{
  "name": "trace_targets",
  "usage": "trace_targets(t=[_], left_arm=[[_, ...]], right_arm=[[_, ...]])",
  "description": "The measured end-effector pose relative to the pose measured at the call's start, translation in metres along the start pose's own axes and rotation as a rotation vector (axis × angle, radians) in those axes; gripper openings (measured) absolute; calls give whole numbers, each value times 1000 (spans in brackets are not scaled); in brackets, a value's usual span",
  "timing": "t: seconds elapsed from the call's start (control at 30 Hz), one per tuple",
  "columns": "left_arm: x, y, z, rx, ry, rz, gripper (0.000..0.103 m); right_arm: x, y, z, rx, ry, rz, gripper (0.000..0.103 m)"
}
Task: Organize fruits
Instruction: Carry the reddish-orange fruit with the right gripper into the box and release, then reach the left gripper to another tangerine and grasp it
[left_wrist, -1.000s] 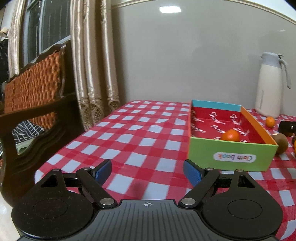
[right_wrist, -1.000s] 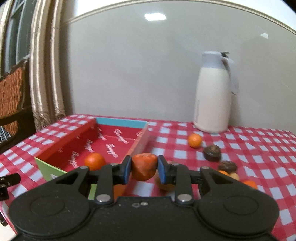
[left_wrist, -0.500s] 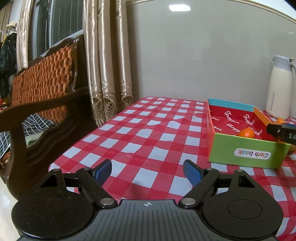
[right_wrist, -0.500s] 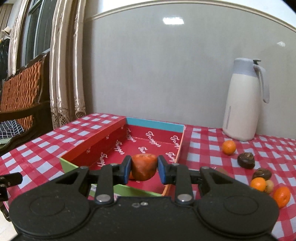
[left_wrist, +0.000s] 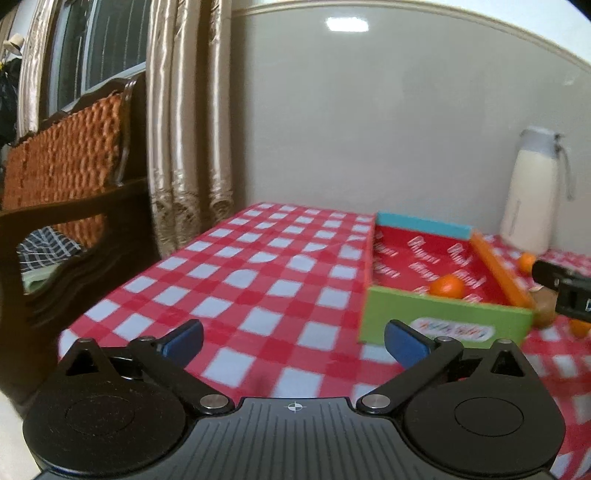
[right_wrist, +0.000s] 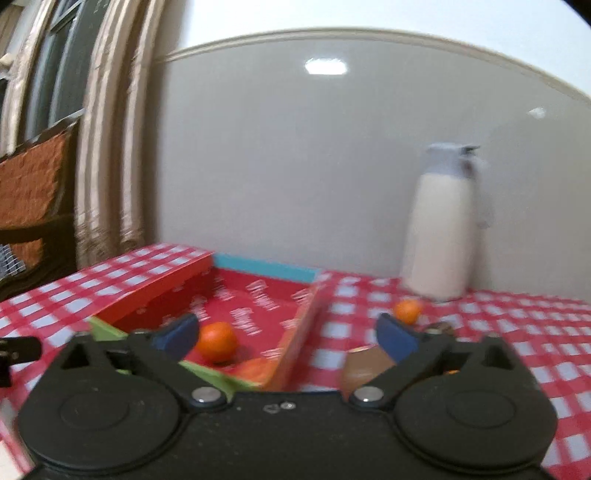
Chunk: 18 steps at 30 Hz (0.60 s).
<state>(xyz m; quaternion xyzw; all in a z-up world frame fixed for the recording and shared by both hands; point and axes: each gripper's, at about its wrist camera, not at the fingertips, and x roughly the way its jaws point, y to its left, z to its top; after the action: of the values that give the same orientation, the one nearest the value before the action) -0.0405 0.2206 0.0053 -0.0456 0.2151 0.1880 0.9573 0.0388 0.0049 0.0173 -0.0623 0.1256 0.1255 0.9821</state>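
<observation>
With one orange (right_wrist: 216, 341) in the box (right_wrist: 295, 274), both the right gripper (right_wrist: 284, 334) and left gripper (left_wrist: 293, 341) hold fingers spread and empty, so next comes reaching right for loose fruit (right_wrist: 407, 311).

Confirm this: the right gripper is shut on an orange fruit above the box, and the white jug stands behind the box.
Not quite. In the right wrist view the right gripper is open and holds nothing; its blue pads are spread wide over the box. The white jug does stand behind it.
</observation>
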Motion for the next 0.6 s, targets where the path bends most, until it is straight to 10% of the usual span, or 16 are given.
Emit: trace_targets(t=[0.6], left_arm=[[-6,-100,-1,69,-29,-244,103]], right_arm=[[-16,-143,-19,277,121,-318,103]])
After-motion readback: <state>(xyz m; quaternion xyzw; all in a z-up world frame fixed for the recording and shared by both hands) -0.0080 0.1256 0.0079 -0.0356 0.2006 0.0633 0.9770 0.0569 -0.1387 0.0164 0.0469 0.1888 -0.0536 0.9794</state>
